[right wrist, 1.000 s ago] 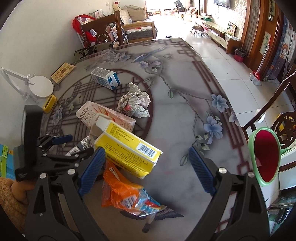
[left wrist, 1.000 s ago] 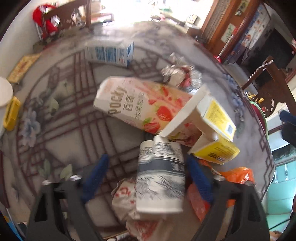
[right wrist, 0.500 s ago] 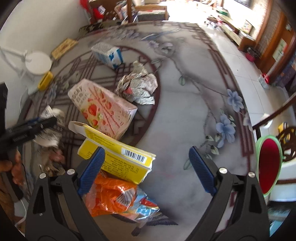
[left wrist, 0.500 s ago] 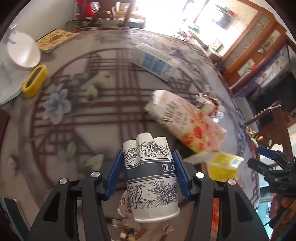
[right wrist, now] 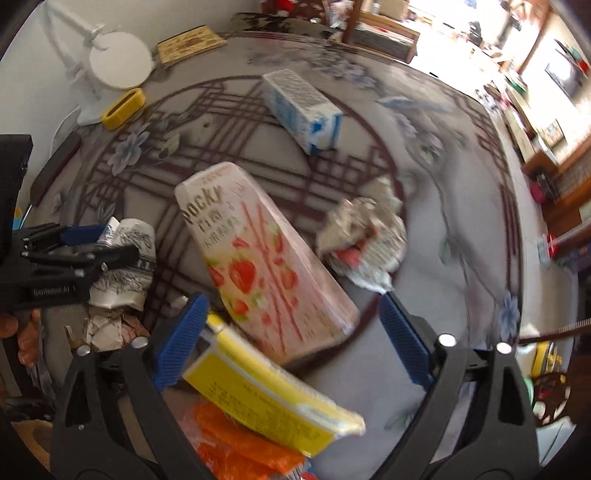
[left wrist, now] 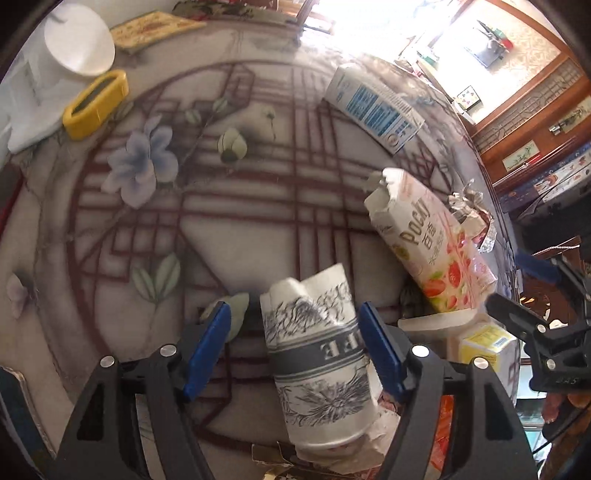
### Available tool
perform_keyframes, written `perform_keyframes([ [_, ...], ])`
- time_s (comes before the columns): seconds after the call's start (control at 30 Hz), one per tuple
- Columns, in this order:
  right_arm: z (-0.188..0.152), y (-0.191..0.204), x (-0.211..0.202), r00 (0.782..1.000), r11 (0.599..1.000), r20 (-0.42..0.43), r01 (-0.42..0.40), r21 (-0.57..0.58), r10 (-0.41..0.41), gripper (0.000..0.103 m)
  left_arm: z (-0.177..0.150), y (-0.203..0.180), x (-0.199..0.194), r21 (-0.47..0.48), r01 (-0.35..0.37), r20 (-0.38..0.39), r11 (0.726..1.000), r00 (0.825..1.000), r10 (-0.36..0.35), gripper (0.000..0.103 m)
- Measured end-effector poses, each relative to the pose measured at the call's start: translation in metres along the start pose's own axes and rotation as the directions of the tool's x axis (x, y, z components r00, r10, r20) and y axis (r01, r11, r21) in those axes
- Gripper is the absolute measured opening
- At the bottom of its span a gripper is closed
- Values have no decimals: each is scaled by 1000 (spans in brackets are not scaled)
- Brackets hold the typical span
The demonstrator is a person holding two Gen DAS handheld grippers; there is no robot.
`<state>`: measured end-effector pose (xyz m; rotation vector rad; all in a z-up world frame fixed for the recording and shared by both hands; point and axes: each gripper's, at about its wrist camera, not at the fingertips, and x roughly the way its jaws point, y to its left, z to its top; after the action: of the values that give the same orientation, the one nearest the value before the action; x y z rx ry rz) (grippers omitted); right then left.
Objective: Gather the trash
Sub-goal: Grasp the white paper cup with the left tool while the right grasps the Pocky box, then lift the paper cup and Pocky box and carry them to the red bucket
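A crushed paper cup with grey flower print lies between the fingers of my left gripper; the right pad touches it and a gap shows on the left. The jaws stand open. The cup also shows in the right wrist view. A pink Pocky box lies ahead of my open, empty right gripper. A yellow box and an orange wrapper lie under that gripper. Crumpled foil wrappers and a blue-white carton lie further off.
A white lamp base, a yellow ring-shaped object and a yellow-brown book stand at the table's far left. Torn paper scraps lie under the cup. Chairs and a green-rimmed bin are past the right edge.
My left gripper closed on the cup, lifted it, and has now opened wider, with the cup lying between its fingers. My right gripper moved forward over the yellow box toward the Pocky box.
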<state>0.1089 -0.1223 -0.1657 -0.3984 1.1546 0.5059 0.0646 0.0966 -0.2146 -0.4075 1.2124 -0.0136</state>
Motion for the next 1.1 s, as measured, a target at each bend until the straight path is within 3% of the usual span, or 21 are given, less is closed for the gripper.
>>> perform_keyframes([
  [0.2, 19, 14, 38, 995, 995, -95, -8, -95, -1, 97, -4, 6, 4, -30, 24, -16, 999, 1000, -24, 64],
  [0.33, 21, 13, 59, 990, 995, -142, -27, -93, 14, 97, -6, 5, 7, -32, 32, -22, 999, 999, -33, 62],
  [0.37, 21, 13, 62, 989, 996, -147, -29, -87, 16, 97, -6, 4, 8, -29, 31, -24, 999, 999, -32, 57],
  [0.4, 20, 13, 63, 990, 996, -142, -30, -84, 18, 97, -6, 3, 10, -26, 31, -27, 999, 999, -32, 45],
  [0.47, 21, 14, 60, 992, 996, -124, -37, -85, 26, 85, -6, 0, 10, -20, 21, -20, 1000, 1000, -21, 45],
  [0.57, 21, 14, 54, 993, 996, -106, -58, -73, 50, 77, -4, -3, 9, -20, 21, -11, 1000, 1000, -22, 45],
  [0.87, 14, 7, -1, 995, 996, 60, -83, 30, 81, 76, 6, -14, -21, 20, -29, 88, 999, 996, 27, 45],
  [1.1, -6, -11, -65, 971, 983, 236, -70, 171, 28, 76, 8, -41, -60, 98, -19, 192, 995, 981, 0, 45],
])
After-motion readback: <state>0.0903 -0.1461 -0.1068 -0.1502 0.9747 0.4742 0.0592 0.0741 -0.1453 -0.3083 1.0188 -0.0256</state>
